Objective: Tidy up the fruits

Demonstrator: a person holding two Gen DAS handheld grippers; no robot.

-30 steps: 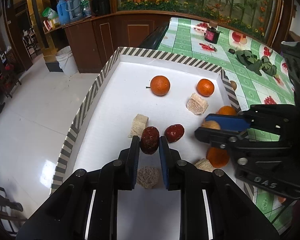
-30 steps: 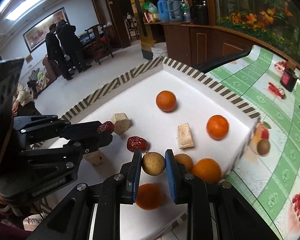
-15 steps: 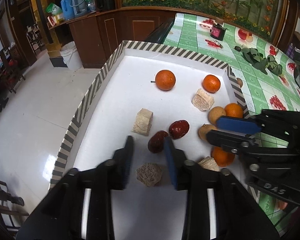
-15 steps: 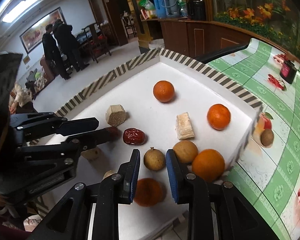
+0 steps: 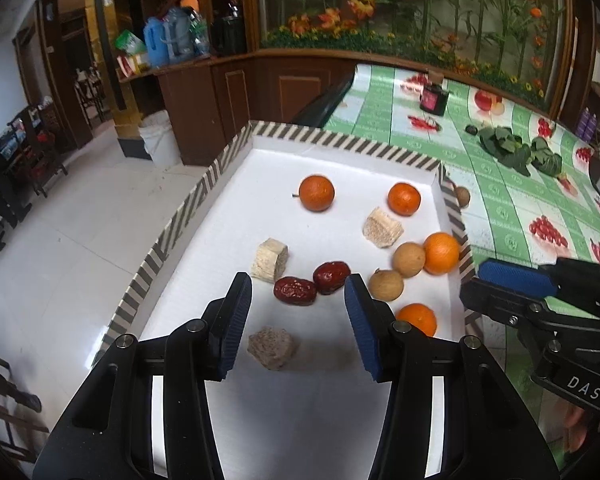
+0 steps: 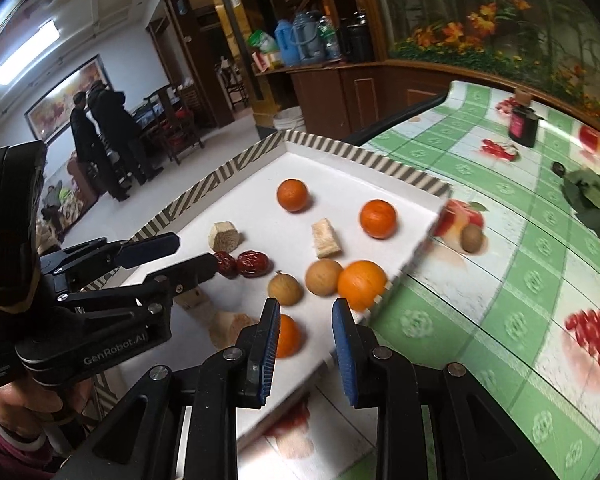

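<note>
Both the left gripper (image 5: pixel 298 316) and right gripper (image 6: pixel 306 344) gape wide, holding nothing; two wrinkled dark-red dates (image 5: pixel 312 283) lie touching on the white striped-rim tray (image 5: pixel 340 142), beside two round tan longans (image 5: pixel 398 273)

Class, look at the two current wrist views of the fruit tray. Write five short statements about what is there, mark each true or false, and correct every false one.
1. The left gripper holds a red date. False: its fingers are open and empty.
2. The two red dates lie side by side on the white tray. True.
3. Four oranges are on the tray. True.
4. The right gripper grips a longan. False: it is open; both longans rest on the tray.
5. Every round brown fruit is inside the tray. False: one lies on the green tablecloth.
</note>
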